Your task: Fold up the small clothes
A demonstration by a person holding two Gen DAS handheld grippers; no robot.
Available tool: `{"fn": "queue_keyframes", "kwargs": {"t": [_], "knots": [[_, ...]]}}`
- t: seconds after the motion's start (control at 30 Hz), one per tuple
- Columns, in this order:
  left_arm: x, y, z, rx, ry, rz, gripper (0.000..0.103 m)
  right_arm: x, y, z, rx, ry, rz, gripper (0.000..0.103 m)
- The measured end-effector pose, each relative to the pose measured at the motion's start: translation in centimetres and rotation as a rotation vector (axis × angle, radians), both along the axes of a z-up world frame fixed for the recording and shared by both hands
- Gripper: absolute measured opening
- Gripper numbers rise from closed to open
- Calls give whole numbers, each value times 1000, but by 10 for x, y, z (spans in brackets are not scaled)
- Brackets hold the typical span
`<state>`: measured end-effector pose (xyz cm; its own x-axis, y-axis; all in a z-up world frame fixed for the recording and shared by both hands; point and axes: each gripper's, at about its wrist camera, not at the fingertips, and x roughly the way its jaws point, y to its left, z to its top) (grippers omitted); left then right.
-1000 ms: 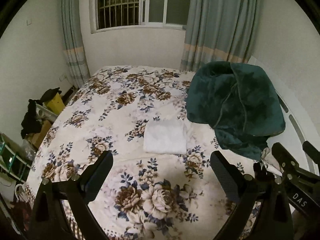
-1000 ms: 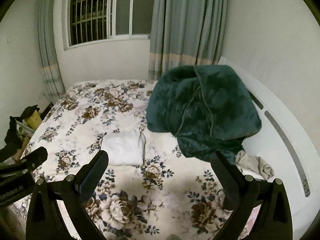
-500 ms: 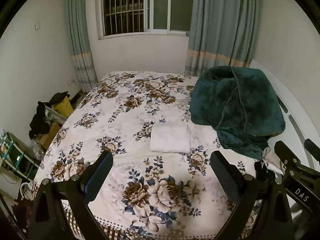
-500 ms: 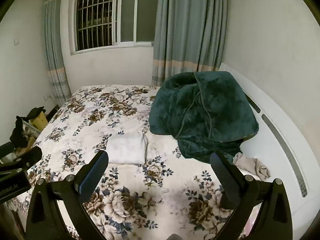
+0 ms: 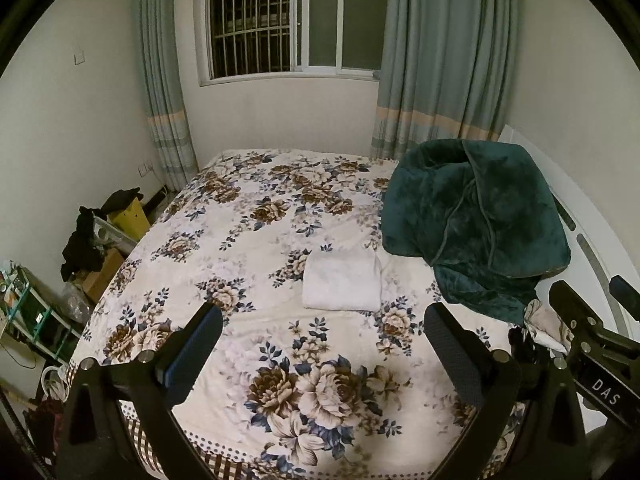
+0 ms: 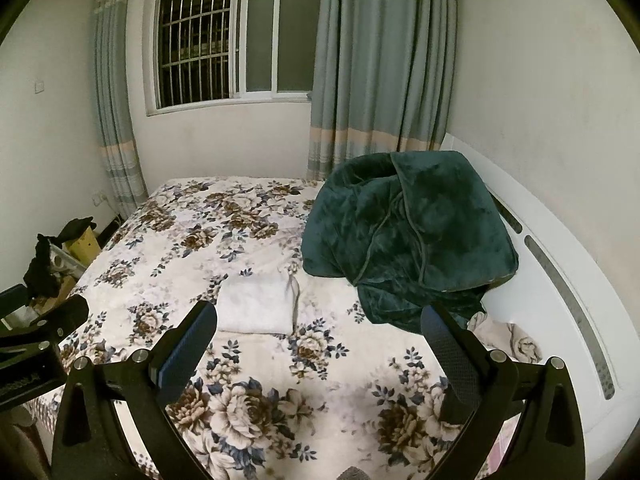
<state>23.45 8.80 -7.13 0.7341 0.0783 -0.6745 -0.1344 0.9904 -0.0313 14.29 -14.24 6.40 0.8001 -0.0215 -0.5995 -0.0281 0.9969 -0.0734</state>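
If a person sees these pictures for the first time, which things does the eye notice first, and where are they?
The eye goes first to the big dark green blanket, heaped on the right side of the flowered bed near the white headboard. Next comes the small white folded cloth, lying flat near the middle of the bed, just left of the blanket. In front, the left gripper and the right gripper are both open and hold nothing.

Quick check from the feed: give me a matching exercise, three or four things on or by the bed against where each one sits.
Things:
1 white folded cloth
2 green blanket
3 crumpled pale garment
4 left gripper

Places or states:
A heaped by the headboard
B open, above the bed's near end
C flat, mid-bed
D beside the blanket's near edge

Pairs: 1-C, 2-A, 3-D, 4-B
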Motion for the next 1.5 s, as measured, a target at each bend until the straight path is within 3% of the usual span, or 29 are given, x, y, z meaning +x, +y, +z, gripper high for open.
{"fn": "queue_keyframes", "kwargs": {"t": [0.7,1.5], "knots": [[-14,-8,19,15,-20,20,103,1,6,12,16,-11,10,103],[-19,-8,20,16,-27,28,103,0,12,17,23,-24,9,103]]}}
